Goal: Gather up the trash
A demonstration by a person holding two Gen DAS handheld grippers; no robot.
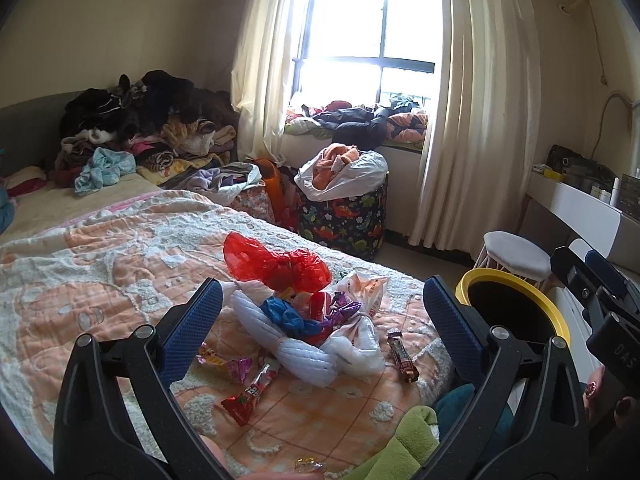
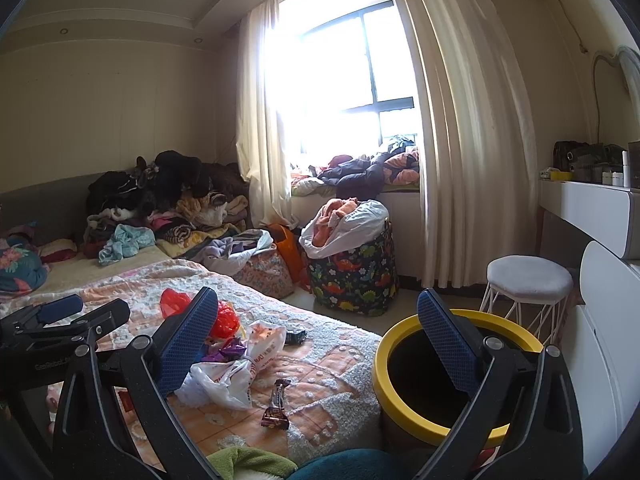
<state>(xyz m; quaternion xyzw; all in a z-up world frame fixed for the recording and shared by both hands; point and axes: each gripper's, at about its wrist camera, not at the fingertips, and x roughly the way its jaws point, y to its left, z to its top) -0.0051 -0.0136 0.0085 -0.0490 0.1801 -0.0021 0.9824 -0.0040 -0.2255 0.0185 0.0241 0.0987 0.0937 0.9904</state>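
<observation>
While litter lies heaped on the bedspread [image 1: 100,264], the left gripper [image 1: 318,300] hangs above it with its jaws spread wide and nothing between them. Seen from the left wrist, the heap holds a red plastic bag [image 1: 276,262], a white plastic bag [image 1: 356,344], a blue crumpled bag [image 1: 290,314] and a purple wrapper [image 1: 342,310], with a brown snack bar wrapper [image 1: 402,354], a red stick wrapper [image 1: 252,394] and a pink foil wrapper [image 1: 224,360] lying loose around it. The yellow-rimmed bin [image 1: 516,302] stands just beside the bed's corner, its inside dark.

From the right wrist, the right gripper [image 2: 316,322] is likewise spread and empty, poised between the bed and the yellow-rimmed bin [image 2: 404,408]. The white plastic bag [image 2: 224,380] and brown snack bar wrapper [image 2: 276,406] sit on the quilt; a small dark wrapper [image 2: 295,336] lies farther back. Whether the bin holds anything cannot be told.

By this evidence the collecting has hardly begun: every visible piece remains on the bed, none gripped.
</observation>
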